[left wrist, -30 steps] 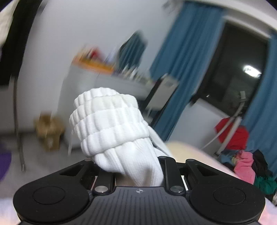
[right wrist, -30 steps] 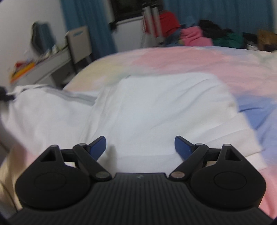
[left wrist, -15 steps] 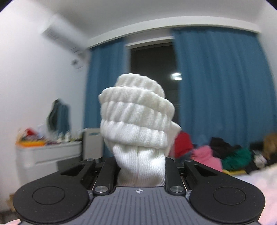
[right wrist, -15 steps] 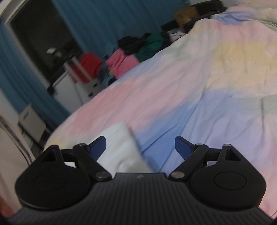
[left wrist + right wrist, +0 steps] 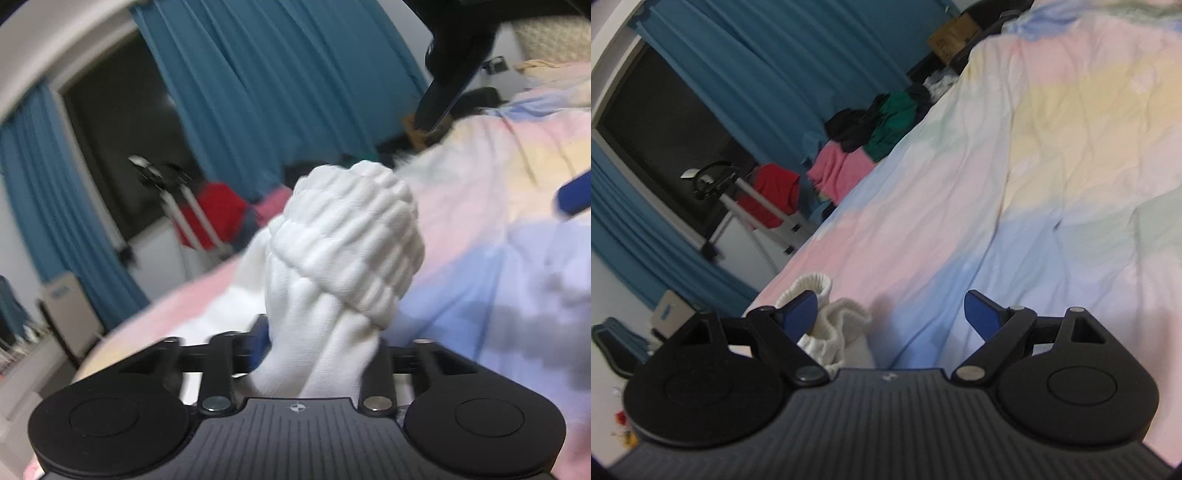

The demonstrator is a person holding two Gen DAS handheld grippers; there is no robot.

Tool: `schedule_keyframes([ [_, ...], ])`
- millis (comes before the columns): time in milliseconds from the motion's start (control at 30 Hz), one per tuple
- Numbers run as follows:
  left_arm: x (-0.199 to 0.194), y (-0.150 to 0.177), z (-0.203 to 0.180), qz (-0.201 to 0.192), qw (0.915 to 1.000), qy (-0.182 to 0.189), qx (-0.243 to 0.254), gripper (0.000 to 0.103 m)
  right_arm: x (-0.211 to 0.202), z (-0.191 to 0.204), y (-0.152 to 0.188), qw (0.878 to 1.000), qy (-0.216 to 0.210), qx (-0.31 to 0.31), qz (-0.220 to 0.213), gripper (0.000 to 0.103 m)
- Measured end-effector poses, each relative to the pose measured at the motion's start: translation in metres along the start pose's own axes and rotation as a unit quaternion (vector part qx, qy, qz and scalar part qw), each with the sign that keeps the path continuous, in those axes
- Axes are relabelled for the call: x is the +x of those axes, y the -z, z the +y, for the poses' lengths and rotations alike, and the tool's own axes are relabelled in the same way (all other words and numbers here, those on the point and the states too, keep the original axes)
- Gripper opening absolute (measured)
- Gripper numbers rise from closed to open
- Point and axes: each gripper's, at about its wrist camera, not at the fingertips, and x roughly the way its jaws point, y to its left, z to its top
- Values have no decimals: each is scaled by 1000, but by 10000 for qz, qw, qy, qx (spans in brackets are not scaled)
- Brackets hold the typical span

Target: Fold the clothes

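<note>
A roll of white ribbed socks (image 5: 343, 251) stands up between the fingers of my left gripper (image 5: 321, 343), tilted a little to the right above the pastel bed sheet (image 5: 498, 184). The jaws are opening, and both pads still touch the base of the roll. My right gripper (image 5: 890, 310) is wide open over the sheet (image 5: 1052, 147) with nothing between its fingers. A crumpled white ribbed fabric (image 5: 831, 328) lies just beside its left fingertip. One blue pad of the right gripper (image 5: 572, 195) shows at the right edge of the left wrist view.
White cloth (image 5: 229, 306) lies on the bed behind the sock roll. Past the bed's far edge sit a pile of red, pink and green clothes (image 5: 842, 166), a metal rack (image 5: 746, 199) and a cardboard box (image 5: 955, 37). Blue curtains (image 5: 757, 74) cover the wall.
The left gripper swung from facing the room and window down over the bed, rolling as it went, and its fingers have spread slightly around the sock roll. The right gripper rolled and shifted along the bed, still open.
</note>
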Motion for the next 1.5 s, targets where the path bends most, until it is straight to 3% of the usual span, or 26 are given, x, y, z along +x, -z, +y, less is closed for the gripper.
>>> schedule_keyframes([
  [33,2,-2,5,120,9998,187,11,68,4,-1,1,9998,-115,103,123,88],
  [133,-3,1,26,312,9977,593,65,84,16,-1,4,9971,-456,324,511,88],
  [333,-39,35,90,787,9918,629,785,87,33,16,22,9894,-731,209,1236,89],
  [433,-55,71,132,773,9919,219,980,88,42,25,31,9865,-651,96,1500,88],
  [500,-60,91,148,796,9924,-72,933,87,46,29,37,9855,-513,39,1617,88],
  [667,-50,109,188,948,9953,-79,188,86,55,34,48,9834,-319,41,1785,88],
  [733,-42,105,201,936,9955,-17,-142,76,56,39,51,9853,-369,-53,1665,88],
  [800,-52,100,201,946,9951,33,-296,65,57,48,54,9873,-269,-391,1514,70],
  [867,-62,100,199,852,9961,-36,-241,48,56,57,57,9876,-92,-812,1343,59],
  [933,-95,106,189,771,9969,-2,-184,23,52,64,58,9870,14,-1113,1157,51],
  [1000,-124,109,184,677,9975,117,-141,14,44,64,53,9889,-103,-1087,1004,48],
  [1100,-161,110,185,541,9973,492,-91,10,32,62,42,9912,-302,-1016,796,47],
  [1167,-173,118,183,680,9941,848,7,7,31,58,39,9917,-261,-1012,750,47],
  [1333,-164,137,180,1107,9889,991,1,8,53,33,49,9906,40,-556,1248,52],
  [1400,-160,138,182,1177,9878,1019,-98,8,56,29,49,9909,73,-386,1291,61],
  [1500,-161,142,183,1226,9869,1044,-116,9,59,24,51,9913,108,-208,1292,85],
])
